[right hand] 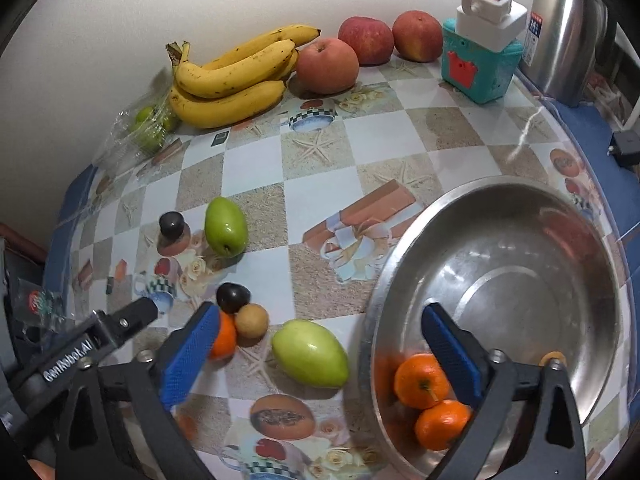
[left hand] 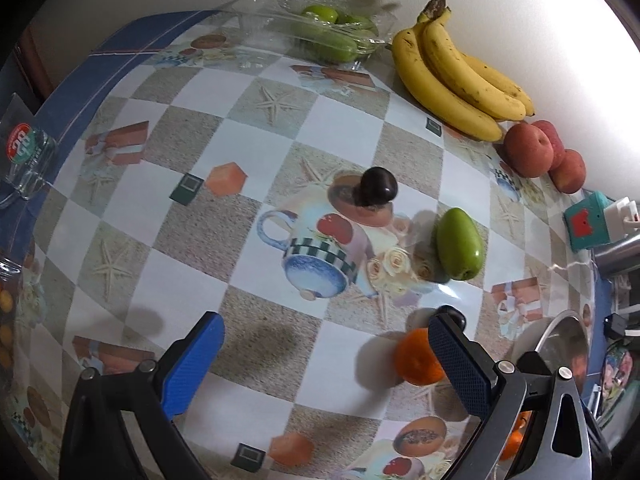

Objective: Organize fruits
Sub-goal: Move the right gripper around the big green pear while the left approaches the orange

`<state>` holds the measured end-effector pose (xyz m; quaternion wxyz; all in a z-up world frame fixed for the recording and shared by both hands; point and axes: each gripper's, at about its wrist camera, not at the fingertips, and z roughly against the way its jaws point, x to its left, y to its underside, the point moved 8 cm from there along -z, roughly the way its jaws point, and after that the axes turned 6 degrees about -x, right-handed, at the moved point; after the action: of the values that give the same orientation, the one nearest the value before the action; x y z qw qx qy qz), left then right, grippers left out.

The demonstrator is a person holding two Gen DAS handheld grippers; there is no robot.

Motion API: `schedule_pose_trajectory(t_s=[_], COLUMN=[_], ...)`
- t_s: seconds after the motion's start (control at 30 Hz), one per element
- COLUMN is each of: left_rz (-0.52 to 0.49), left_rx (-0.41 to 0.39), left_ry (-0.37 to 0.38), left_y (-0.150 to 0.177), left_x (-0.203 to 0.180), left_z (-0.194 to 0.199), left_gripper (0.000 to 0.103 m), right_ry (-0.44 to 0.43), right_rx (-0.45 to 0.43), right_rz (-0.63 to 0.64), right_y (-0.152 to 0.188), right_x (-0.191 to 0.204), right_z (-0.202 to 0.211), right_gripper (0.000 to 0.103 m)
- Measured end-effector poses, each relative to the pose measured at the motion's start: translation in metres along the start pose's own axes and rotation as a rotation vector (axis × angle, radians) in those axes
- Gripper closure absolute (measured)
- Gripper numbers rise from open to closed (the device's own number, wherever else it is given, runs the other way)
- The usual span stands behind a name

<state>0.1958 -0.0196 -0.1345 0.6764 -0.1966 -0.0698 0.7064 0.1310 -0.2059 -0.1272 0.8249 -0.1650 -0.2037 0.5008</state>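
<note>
The right tongs (right hand: 320,354) gape wide with nothing gripped, one finger over the steel bowl (right hand: 560,216) holding two tangerines (right hand: 422,380). The left tongs (left hand: 326,354) also stand open and empty above the patterned surface (left hand: 280,128), a tangerine (left hand: 416,360) just beside one pad. Farther out lie a green mango (left hand: 459,244), a dark plum (left hand: 379,188), bananas (left hand: 452,76) and red apples (left hand: 528,152) by the wall.

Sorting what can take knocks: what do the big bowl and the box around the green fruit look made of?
The bowl looks like polished stainless steel: silvery, mirror-like reflections. The box seems thin clear plastic: transparent, crinkled, glinting.
</note>
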Motion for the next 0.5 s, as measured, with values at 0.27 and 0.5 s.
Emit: schedule_pose_trajectory(t_s=[0.27,0.5], left_rz=[0.007,0.004], left_rx=[-0.001,0.019], left_ry=[0.020,0.023], left_y=[0.000,0.003], left_x=[0.000,-0.003], left_z=[0.007,0.003], left_gripper=[0.000,0.000], right_ry=[-0.048,-0.051], right_rx=[0.011,0.065], right_rz=[0.076,0.090], right_y=[0.004,0.016], right_x=[0.020,0.022], right_z=[-0.001,-0.013], right_gripper=[0.032,0.043])
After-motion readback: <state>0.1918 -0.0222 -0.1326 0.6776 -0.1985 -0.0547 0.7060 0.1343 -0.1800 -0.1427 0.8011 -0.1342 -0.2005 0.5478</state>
